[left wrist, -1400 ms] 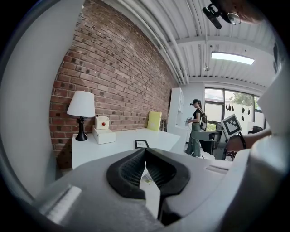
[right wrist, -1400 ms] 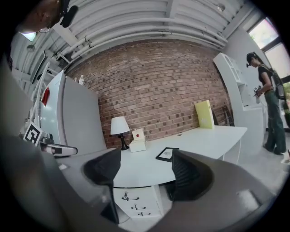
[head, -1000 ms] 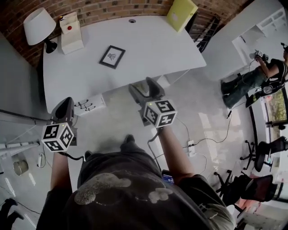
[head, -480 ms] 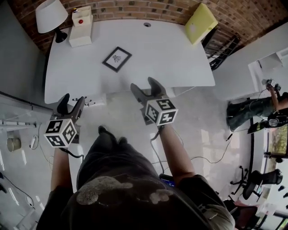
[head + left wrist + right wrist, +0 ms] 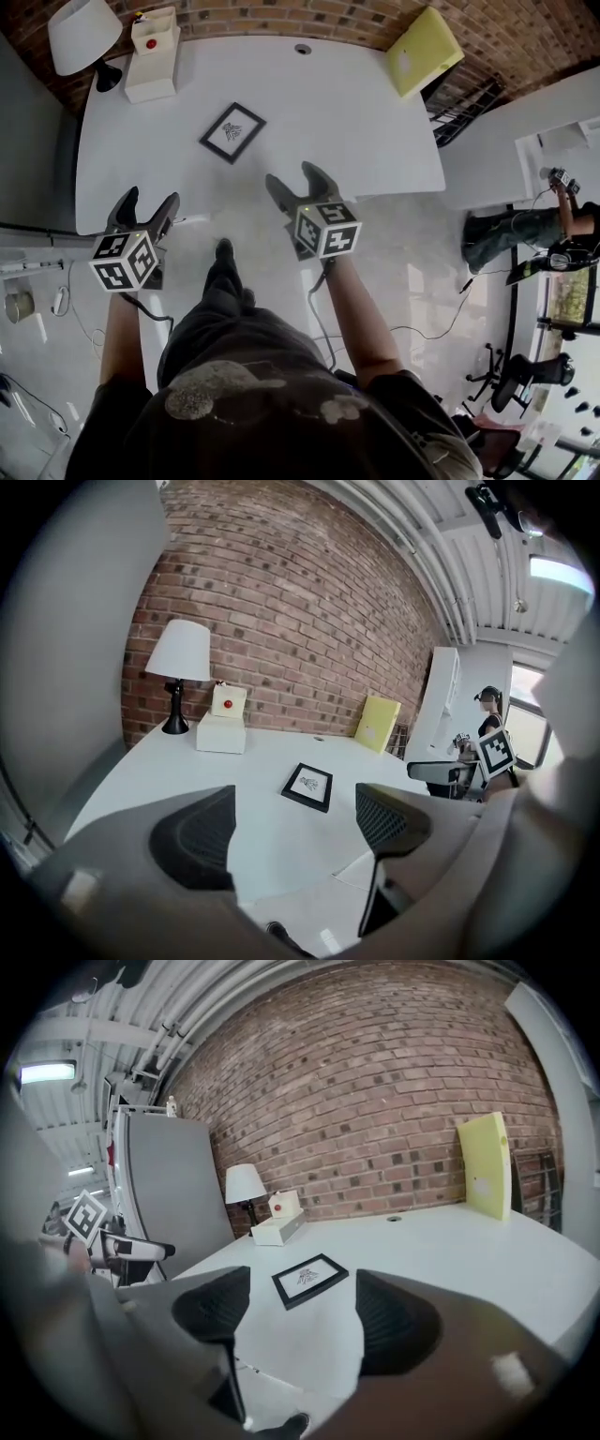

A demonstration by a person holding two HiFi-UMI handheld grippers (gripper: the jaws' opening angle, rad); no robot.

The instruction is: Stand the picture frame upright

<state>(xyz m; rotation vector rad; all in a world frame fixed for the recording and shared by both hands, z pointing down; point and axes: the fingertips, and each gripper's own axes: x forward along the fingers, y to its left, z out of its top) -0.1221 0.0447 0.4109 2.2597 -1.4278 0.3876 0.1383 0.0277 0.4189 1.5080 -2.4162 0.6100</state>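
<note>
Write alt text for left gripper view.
A black picture frame lies flat on a white table, beyond the left gripper, whose fingers have just been opening with nothing between them. Behind stand a lamp and white box.

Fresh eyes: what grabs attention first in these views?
A black picture frame lies flat in the middle of the white table. Both grippers hover over its near edge, empty: the right gripper open, the left gripper, whose jaws have just been opening. A yellow board leans against the brick wall, far right.
</note>
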